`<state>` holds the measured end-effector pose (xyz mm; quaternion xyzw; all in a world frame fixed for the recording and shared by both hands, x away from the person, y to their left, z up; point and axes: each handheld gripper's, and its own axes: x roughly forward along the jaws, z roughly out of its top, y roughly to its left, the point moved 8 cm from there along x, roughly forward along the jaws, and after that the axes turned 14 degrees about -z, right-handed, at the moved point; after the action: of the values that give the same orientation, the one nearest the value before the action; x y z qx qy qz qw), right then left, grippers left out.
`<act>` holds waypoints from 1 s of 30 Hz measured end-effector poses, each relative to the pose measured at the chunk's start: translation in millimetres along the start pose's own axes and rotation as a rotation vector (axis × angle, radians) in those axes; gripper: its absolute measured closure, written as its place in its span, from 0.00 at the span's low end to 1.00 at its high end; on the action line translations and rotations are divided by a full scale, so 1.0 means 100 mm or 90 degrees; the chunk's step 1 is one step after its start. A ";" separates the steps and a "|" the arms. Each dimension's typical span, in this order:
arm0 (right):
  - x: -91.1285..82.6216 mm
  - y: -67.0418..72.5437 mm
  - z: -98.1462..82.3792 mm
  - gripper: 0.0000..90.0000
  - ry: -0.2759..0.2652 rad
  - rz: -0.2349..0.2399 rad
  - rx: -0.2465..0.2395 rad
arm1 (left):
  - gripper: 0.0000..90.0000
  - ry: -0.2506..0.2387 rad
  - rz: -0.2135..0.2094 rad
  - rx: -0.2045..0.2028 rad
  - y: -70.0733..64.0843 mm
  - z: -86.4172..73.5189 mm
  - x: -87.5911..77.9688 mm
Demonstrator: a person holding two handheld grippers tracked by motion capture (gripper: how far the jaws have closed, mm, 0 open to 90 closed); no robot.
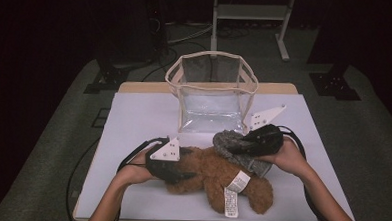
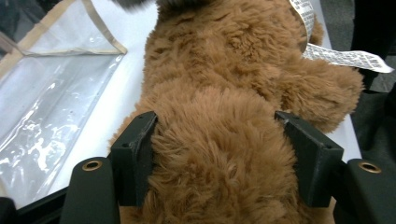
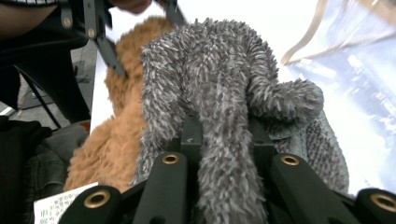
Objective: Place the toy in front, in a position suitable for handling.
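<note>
A brown plush bear (image 1: 216, 175) lies on its side on the white table (image 1: 138, 123), with a white label (image 1: 233, 192) trailing from it. My left gripper (image 1: 187, 166) is shut on the bear's body (image 2: 219, 93), and the fur bulges between both jaws. A grey fuzzy knitted piece (image 1: 223, 139) rests on the bear's upper end. On that grey piece (image 3: 210, 79) my right gripper (image 3: 224, 135) is shut, with a fold of it pinched between the jaws. In the high view the right gripper (image 1: 235, 144) comes in from the right.
A clear plastic bag with beige trim (image 1: 211, 55) stands open at the back middle of the table, close behind both grippers. It lies to the left in the left gripper view (image 2: 51, 102) and to the right in the right gripper view (image 3: 355, 70). Dark floor surrounds the table.
</note>
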<state>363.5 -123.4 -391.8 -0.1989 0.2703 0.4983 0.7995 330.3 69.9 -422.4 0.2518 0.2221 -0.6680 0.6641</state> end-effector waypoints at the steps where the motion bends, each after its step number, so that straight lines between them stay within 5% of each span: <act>1: 0.00 0.00 0.00 0.82 0.000 0.000 0.000 | 0.36 0.000 0.000 0.000 0.00 0.00 0.00; 10: -0.08 0.16 -0.20 0.82 -0.009 -0.008 0.003 | 0.33 0.010 0.015 0.001 0.08 0.08 -0.01; 17: -0.09 0.20 -0.24 0.82 -0.023 0.002 0.011 | 0.30 -0.008 -0.015 -0.024 0.03 0.01 0.01; 26: 0.08 0.29 0.09 0.82 0.006 0.013 -0.054 | 0.37 -0.006 -0.021 -0.006 -0.05 -0.01 0.04; 30: 0.15 0.29 0.14 0.82 0.006 0.023 -0.053 | 0.37 -0.004 -0.020 -0.001 -0.05 -0.02 0.04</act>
<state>345.9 -92.0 -392.1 -0.2298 0.2564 0.5223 0.7801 325.2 68.1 -426.1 0.2455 0.2243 -0.6788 0.6548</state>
